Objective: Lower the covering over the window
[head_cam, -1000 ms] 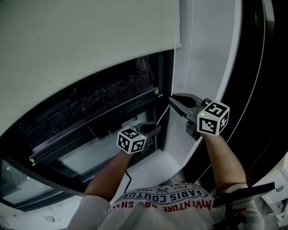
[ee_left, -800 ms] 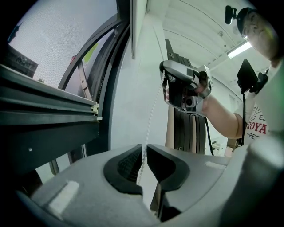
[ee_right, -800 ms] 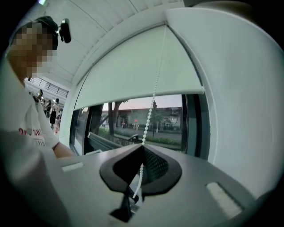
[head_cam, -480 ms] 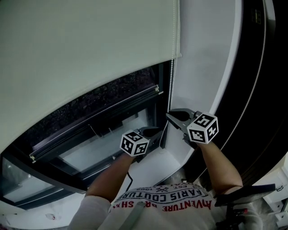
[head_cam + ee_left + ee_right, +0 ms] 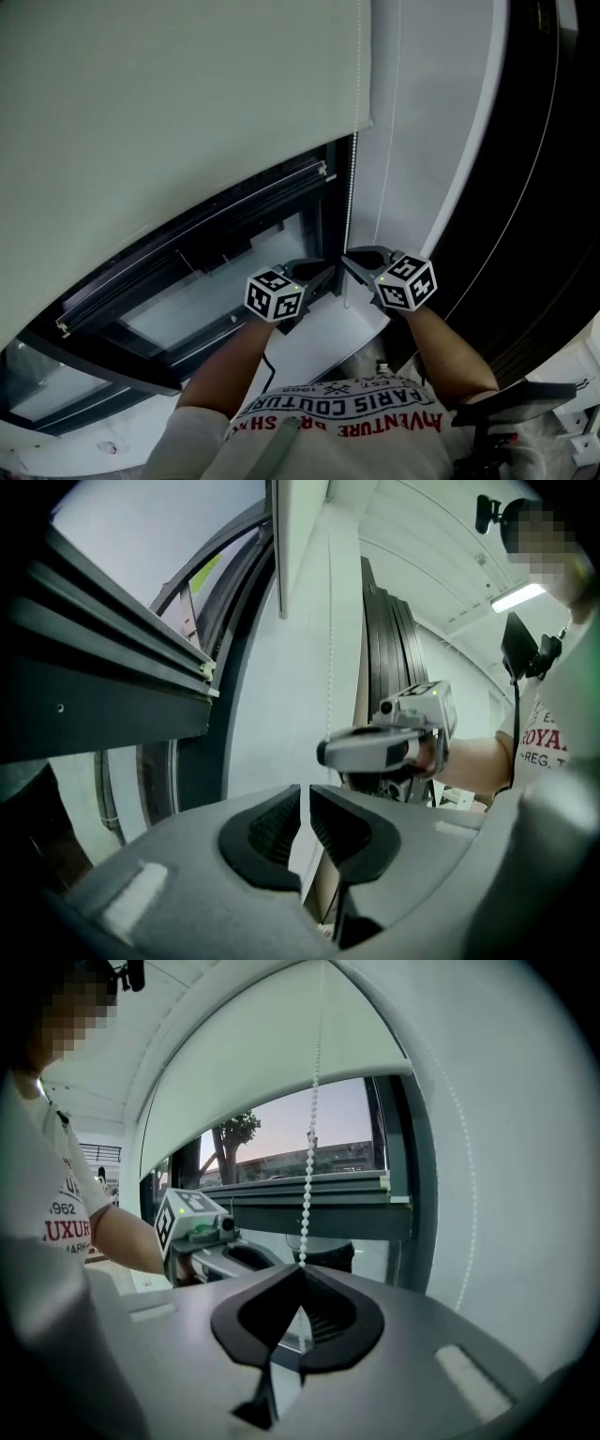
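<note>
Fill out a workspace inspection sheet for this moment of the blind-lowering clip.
Surface: white sill below the window.
Job's things: roller blind lowered partway; bead chain hangs at its right edge.
Clutter: nothing seen.
Grippers: right gripper shut on the bead chain; left gripper has its jaws narrowly apart, nothing seen between them.
Cables: black cable by the person's chest.
Surroundings: dark window frame, white wall, tree outside.

1 blind [image 5: 178, 112], 1 window [image 5: 217, 298], 2 bead-cord strands [image 5: 349, 202] and 2 tools, the left tool [image 5: 306, 787] and the right tool [image 5: 300, 1267].
</note>
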Demonstrator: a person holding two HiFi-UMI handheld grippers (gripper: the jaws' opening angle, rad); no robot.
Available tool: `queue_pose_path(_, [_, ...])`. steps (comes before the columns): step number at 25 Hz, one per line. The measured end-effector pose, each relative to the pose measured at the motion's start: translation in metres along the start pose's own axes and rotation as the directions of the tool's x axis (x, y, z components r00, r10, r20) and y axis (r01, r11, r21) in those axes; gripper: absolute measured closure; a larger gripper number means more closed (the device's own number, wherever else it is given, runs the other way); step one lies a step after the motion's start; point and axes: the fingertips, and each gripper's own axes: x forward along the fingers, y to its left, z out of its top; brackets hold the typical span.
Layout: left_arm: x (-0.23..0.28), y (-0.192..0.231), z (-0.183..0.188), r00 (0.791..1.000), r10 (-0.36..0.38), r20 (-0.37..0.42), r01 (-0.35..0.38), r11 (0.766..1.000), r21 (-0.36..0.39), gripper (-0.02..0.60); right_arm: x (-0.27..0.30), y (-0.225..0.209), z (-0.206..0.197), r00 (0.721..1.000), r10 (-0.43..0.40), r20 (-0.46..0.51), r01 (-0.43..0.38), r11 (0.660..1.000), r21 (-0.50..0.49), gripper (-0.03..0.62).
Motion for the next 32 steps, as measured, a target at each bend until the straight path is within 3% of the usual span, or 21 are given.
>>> queue_pose_path(4, [-0.005, 0.006, 0.033, 0.997, 0.007, 0.079, -0.006, 1.000, -0.014, 0.546, 0.007, -0.003, -0.032, 0.998, -0.003, -0.055, 0.005, 1.000, 0.021, 0.589])
queue_pose_path(10, [-0.012, -0.011, 0.079, 0.989, -0.027, 0.146, 0.018, 0.998, 0.061, 0.546, 0.018, 0.005, -0.069, 0.994, 0.015, -0.106, -0.007, 0.997, 0.074, 0.589])
queue_pose_path(14, [-0.008, -0.026, 0.102, 0.985, -0.055, 0.165, 0.037, 0.993, 0.110, 0.538, 0.022, 0.007, -0.069, 0.995, 0.019, -0.095, -0.011, 0.997, 0.081, 0.589])
queue_pose_path(22, [-0.005, -0.040, 0.130, 0.982, -0.026, 0.185, -0.012, 0.979, 0.204, 0.537, 0.027, 0.015, -0.069, 0.996, 0.023, -0.081, -0.017, 0.997, 0.078, 0.589])
queue_pose_path(32, [-0.020, -0.035, 0.158, 0.969, 0.031, 0.246, -0.087, 0.971, 0.224, 0.537, 0.027, 0.016, -0.071, 0.997, 0.019, -0.074, -0.013, 0.997, 0.079, 0.589])
